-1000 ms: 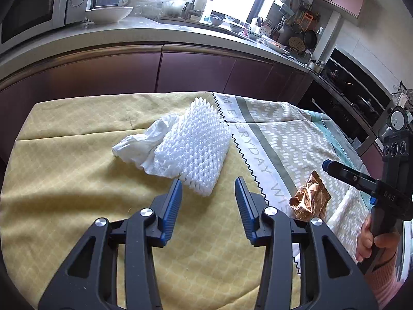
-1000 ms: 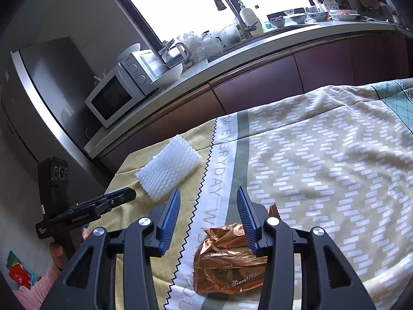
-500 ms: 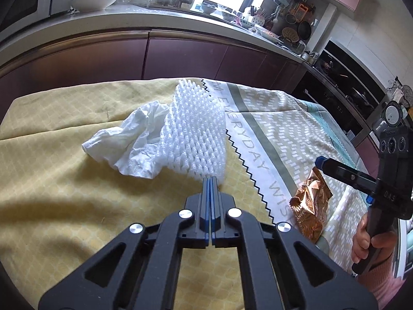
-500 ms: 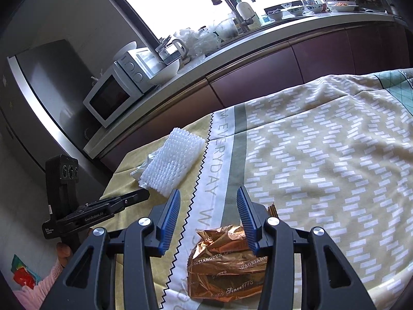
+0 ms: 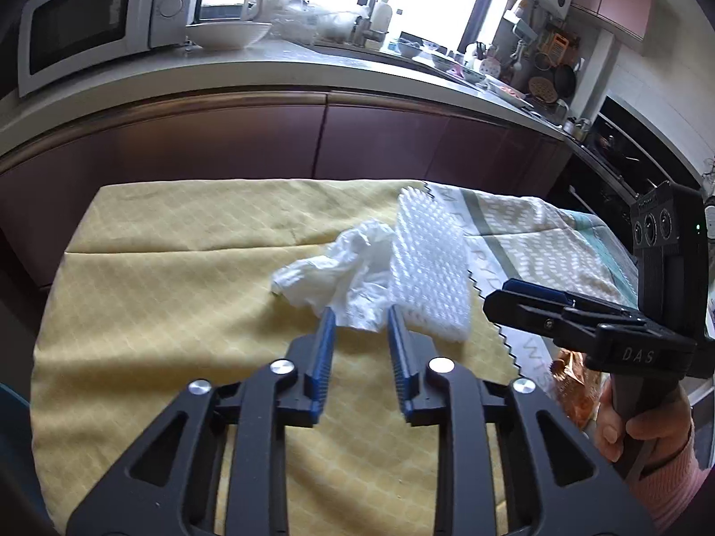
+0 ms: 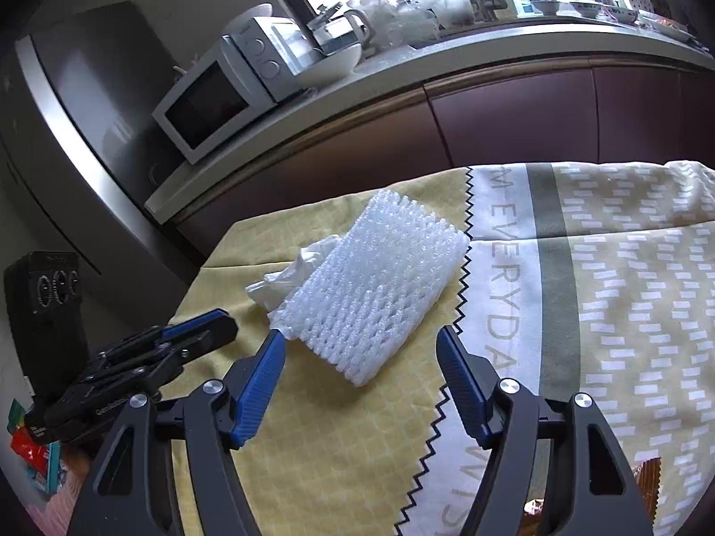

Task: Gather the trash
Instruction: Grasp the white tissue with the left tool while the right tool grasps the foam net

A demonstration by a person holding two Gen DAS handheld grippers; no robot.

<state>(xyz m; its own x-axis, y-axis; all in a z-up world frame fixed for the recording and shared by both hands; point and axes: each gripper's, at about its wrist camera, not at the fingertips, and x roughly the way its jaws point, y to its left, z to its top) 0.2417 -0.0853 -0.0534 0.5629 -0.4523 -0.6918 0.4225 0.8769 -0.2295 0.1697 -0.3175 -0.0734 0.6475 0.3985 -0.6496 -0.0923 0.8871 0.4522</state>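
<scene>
A white foam net sleeve [image 5: 429,263] lies on the yellow cloth-covered table [image 5: 170,286], with a crumpled white tissue [image 5: 335,268] against its left side. My left gripper [image 5: 357,317] is open, its tips at the tissue's near edge. My right gripper [image 6: 362,339] is open wide, its fingers either side of the foam sleeve's [image 6: 375,286] near end, and it shows in the left wrist view [image 5: 527,299]. A copper snack wrapper [image 5: 572,384] lies at the right, partly hidden behind the right gripper; a corner of it shows in the right wrist view [image 6: 648,469].
A kitchen counter [image 5: 313,71] with a microwave [image 5: 89,18], bowl and kettle runs behind the table. Dark cabinets [image 5: 223,147] stand below it. The left gripper shows at the left of the right wrist view [image 6: 192,330].
My left gripper shut near the foam sleeve half a second ago and has opened again, shifted left to the tissue. My right gripper moved left from over the snack wrapper to the foam sleeve.
</scene>
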